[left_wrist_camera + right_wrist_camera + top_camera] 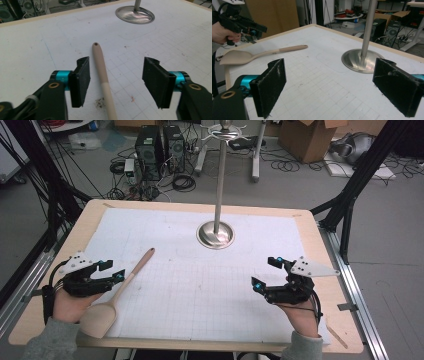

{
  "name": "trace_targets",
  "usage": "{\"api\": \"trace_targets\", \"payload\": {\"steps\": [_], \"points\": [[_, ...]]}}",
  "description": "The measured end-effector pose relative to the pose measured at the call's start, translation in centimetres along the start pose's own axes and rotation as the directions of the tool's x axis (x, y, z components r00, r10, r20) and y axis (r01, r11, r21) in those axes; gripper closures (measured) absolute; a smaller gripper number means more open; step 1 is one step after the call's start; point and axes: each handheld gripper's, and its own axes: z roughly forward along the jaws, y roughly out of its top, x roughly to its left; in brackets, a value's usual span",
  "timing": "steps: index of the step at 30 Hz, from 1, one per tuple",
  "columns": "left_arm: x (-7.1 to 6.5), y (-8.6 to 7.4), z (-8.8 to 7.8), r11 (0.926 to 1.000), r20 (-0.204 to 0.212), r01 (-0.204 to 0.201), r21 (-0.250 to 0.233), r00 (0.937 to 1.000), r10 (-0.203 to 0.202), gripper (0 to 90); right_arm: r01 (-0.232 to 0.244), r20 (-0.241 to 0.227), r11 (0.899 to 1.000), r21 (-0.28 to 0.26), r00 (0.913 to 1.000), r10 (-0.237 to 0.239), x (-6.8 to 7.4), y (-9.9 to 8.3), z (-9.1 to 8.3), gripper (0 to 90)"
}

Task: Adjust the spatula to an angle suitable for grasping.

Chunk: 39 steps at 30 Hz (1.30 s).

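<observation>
The wooden spoon [117, 292] lies at lower left of the high view, handle between the left gripper [116, 81]'s parted, untouching jaws. Closing off-centre could roll it aside. The right gripper [339, 88] hangs open, empty.

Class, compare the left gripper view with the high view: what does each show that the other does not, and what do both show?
Left gripper view alone: the small hole at the end of the spoon's handle, and dark crumbs beside it.
High view alone: the spoon's bowl, both hands, the right tool, the stand's pole, and the floor's cables and boxes.
Both: the wooden spoon, the stand's round metal base, the gridded white mat, and the left tool, open.
</observation>
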Motion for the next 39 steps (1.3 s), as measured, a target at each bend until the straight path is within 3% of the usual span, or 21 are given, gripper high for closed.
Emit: {"api": "trace_targets", "payload": {"steps": [5, 8, 18, 39], "points": [[0.1, -0.1, 0.1, 1.0000, 0.037, 0.002, 0.009, 0.9993, -0.002, 23.8, -0.006, -0.007, 1.000, 0.000, 1.0000, 0.006, 0.0, 0.0, 0.0, 10.6], [0.1, -0.3, 0.1, 0.9997, 0.035, 0.011, 0.021, 0.9993, -0.012, 17.8, 0.003, -0.010, 1.000, -0.007, 0.9999, -0.003, -0.1, 0.0, 0.0, 10.6], [0.5, -0.7, -0.4, 0.9998, 0.007, 0.017, -0.011, 0.9998, -0.017, 11.9, 0.003, -0.020, 1.000, -0.005, 0.9998, -0.003, 0.1, 0.1, 0.0, 10.6], [0.7, -1.4, 0.2, 0.9998, -0.002, 0.009, 0.018, 1.0000, -0.009, 12.2, 0.002, -0.018, 1.000, -0.007, 0.9998, -0.002, 0.1, 0.1, 0.0, 10.6]]}}
